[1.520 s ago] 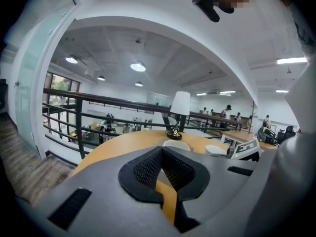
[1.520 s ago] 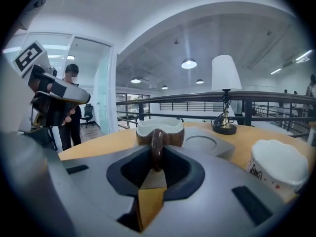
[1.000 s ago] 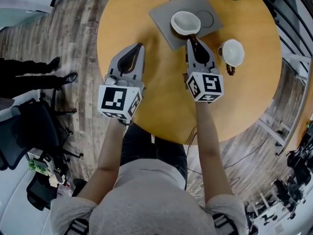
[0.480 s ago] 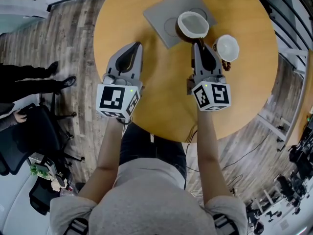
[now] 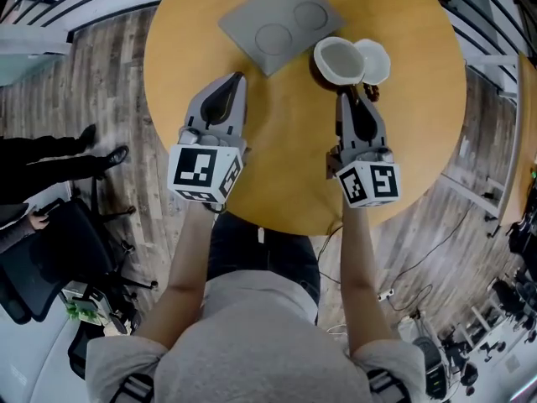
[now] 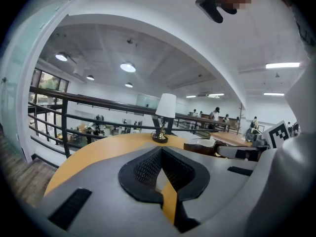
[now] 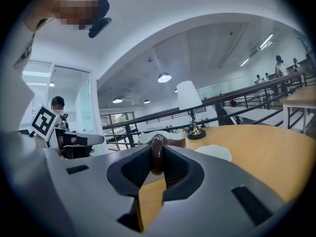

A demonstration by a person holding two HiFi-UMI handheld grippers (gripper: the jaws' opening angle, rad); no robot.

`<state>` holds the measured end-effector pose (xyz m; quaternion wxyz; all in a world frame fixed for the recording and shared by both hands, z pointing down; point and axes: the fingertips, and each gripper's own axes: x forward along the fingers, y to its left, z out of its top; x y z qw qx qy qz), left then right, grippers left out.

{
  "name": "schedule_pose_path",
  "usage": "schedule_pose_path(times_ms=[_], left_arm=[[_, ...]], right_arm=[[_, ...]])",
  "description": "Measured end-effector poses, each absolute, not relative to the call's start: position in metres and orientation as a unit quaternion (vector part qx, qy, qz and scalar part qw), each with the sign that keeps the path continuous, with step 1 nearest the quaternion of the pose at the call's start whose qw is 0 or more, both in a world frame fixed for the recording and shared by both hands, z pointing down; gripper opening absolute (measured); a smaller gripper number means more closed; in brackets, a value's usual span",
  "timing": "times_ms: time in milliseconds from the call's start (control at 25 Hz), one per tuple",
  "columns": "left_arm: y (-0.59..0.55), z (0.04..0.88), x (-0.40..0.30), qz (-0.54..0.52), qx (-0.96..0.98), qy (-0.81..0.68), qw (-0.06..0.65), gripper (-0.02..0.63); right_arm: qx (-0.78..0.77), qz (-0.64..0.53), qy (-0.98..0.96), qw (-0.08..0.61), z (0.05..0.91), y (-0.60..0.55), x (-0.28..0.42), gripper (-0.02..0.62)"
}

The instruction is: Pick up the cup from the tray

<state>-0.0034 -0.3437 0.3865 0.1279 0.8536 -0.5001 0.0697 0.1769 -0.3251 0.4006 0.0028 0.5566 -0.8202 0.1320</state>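
A brown cup with a white inside (image 5: 338, 60) hangs off the grey tray (image 5: 277, 23), to its right, over the round wooden table (image 5: 285, 149). My right gripper (image 5: 349, 93) is shut on the cup's brown handle (image 7: 157, 154), which stands upright between the pads. The cup's rim touches or overlaps a white scalloped saucer (image 5: 379, 57) in the head view. The tray shows two round recesses with nothing in them. My left gripper (image 5: 240, 79) is shut with nothing in it, above the table's left half, apart from the tray.
A small table lamp (image 7: 190, 105) stands at the table's far edge. The table's near edge lies under both hands. A black railing (image 6: 74, 102) runs behind the table. Chairs and a person's legs (image 5: 50, 149) are on the wooden floor at the left.
My right gripper has carried the cup off the tray and to the right, up beside the white saucer. The left gripper has shifted only slightly.
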Motion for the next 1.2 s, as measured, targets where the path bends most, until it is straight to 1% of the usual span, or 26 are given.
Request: schedule_pose_path(times_ms=[160,440,680,960,1200], left_arm=[[-0.338,0.390,0.014,0.077,0.862,-0.485,0.129,0.006],[-0.324,0.394,0.029,0.084,0.867,-0.475,0.129,0.006],[-0.321,0.399,0.026,0.091,0.863,-0.480,0.130,0.006],[-0.320,0.398,0.021,0.092,0.859,-0.487,0.127,0.006],[-0.321,0.400,0.019,0.092,0.857,-0.490,0.131,0.007]], right_arm=[[0.563,0.151,-0.813,0.014,0.420,-0.308,0.186,0.048],[0.555,0.175,-0.813,0.028,0.450,-0.291,0.183,0.048],[0.549,0.191,-0.812,0.041,0.472,-0.295,0.181,0.048],[0.537,0.188,-0.819,0.072,0.489,-0.297,0.175,0.048],[0.535,0.187,-0.820,0.080,0.496,-0.291,0.173,0.048]])
